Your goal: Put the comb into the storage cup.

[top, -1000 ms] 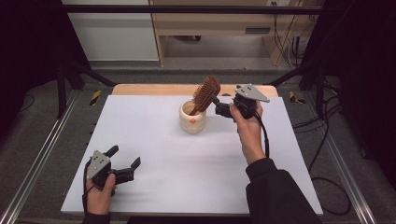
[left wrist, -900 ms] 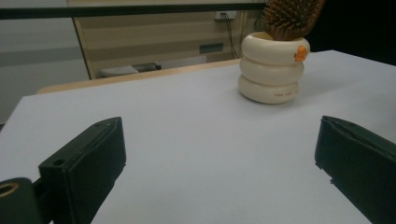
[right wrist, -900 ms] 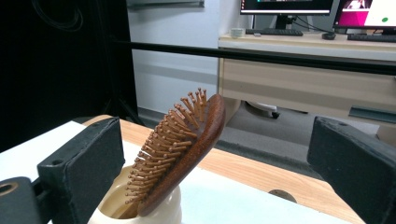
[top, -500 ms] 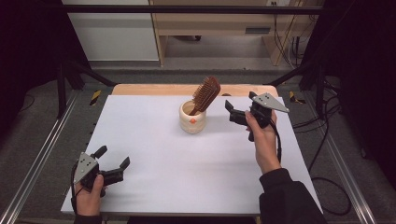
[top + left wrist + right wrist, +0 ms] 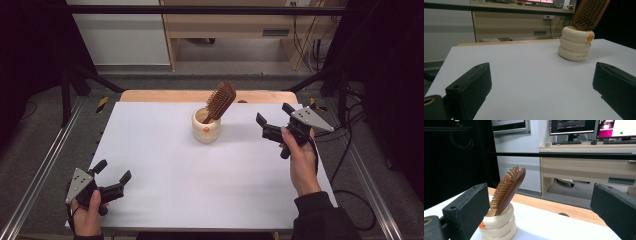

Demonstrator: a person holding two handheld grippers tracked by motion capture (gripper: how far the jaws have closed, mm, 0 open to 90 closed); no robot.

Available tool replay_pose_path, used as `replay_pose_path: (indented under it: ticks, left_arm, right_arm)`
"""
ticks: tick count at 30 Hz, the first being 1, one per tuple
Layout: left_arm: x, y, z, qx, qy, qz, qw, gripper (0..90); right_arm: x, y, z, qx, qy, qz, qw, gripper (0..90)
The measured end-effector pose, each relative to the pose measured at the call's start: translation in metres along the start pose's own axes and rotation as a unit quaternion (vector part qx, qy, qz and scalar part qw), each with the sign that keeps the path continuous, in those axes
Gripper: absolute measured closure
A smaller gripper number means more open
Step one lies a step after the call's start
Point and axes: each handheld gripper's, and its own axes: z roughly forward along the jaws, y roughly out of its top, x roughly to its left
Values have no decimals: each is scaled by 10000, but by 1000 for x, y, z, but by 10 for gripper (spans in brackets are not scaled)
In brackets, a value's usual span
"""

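A wooden hairbrush (image 5: 221, 101) (image 5: 509, 187) (image 5: 591, 13) stands handle-down, leaning right, in a cream ringed cup (image 5: 206, 126) (image 5: 575, 43) (image 5: 498, 225) at the back middle of the white table (image 5: 200, 175). My right gripper (image 5: 274, 121) hangs open to the right of the cup, jaws wide apart and empty, pointing left toward it. My left gripper (image 5: 113, 175) rests open and empty at the table's front left corner. Its jaws face the far-off cup in the left gripper view.
A wooden strip (image 5: 165, 95) runs along the table's back edge. Metal rails (image 5: 45, 170) flank the table. A desk with monitors (image 5: 584, 126) stands behind. Cables (image 5: 345, 150) trail on the floor at the right.
My right gripper let go of the hairbrush and drew back to the right, away from the cup. My left gripper slid down toward the front left corner.
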Motion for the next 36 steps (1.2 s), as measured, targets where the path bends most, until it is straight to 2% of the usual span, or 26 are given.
replay_pose_path:
  ticks: [5,9,14,20,30,36]
  left_arm:
    - [1,1,-3,-50,8,-23,10000,21]
    - [-1,3,-6,-164,-39,57,9998,18]
    - [-3,3,-6,-98,-114,132,9998,17]
    - [0,3,-11,-127,-40,103,9999,17]
    - [4,2,-15,-138,-21,24,9999,17]
    - [4,2,-15,-182,7,21,9998,17]
  right_arm:
    - [-2,1,-8,-36,29,-37,10000,27]
    - [-4,2,-14,-25,-81,-37,10000,33]
    - [-7,2,-23,6,-112,-95,9999,30]
    - [-12,0,-40,89,-153,-209,9996,24]
    - [-23,-16,-70,118,-207,-249,9994,25]
    - [-28,-29,-87,129,-370,-294,9988,27]
